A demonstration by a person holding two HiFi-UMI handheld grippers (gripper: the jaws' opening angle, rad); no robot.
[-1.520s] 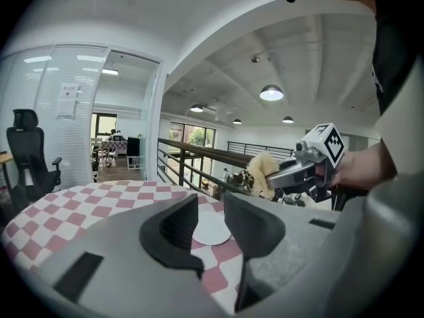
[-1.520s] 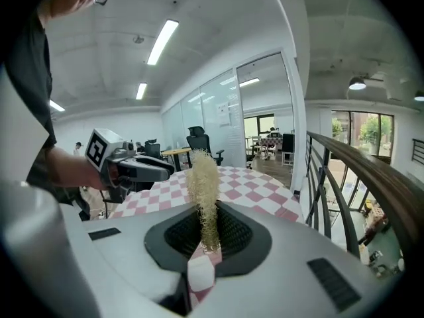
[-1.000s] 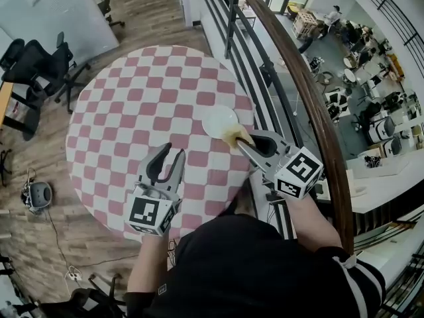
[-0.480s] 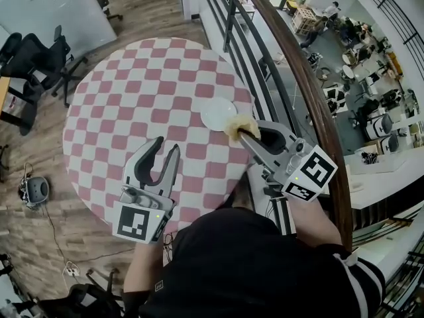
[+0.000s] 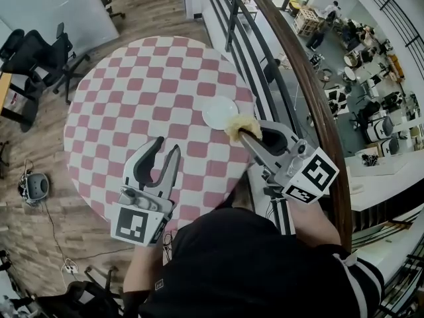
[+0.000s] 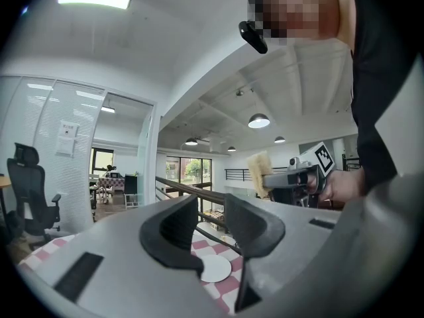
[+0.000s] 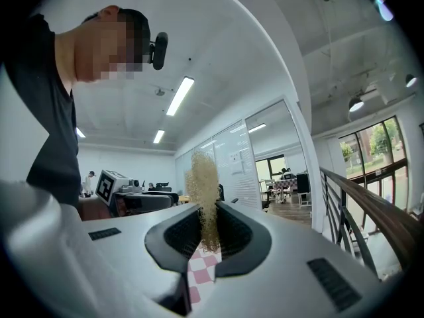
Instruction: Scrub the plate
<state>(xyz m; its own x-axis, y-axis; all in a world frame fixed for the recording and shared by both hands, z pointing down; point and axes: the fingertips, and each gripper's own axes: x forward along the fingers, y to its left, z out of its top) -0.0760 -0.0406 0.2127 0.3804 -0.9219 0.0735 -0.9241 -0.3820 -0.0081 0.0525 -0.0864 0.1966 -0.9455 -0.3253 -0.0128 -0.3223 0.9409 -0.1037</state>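
Contact between the yellow sponge (image 5: 240, 126) and the white plate (image 5: 218, 111) does not appear to be made. In the left gripper view the sponge rides well above the plate, though in the head view it overlaps the plate's near right rim. The right gripper (image 5: 244, 135) is clenched on the sponge. Its jaws pinch the lower part, so most of the pad stands free beyond the tips and leaves a broad soft face to rub with.

The plate lies flat and bare on the checked tablecloth (image 5: 119, 98), close to the table's edge on the side of the railing (image 5: 301, 91), and nothing holds it down. The left gripper (image 5: 165, 146) hangs over the cloth well apart from the plate, on its near left side. Its jaws are spread with nothing between them, and only the distant plate shows through their gap. I judge it is parked there to stay clear of the sponge, or to steady the plate if needed.

A loose plate so near the edge could slide under a sideways stroke, so the next press should go downward and gently.
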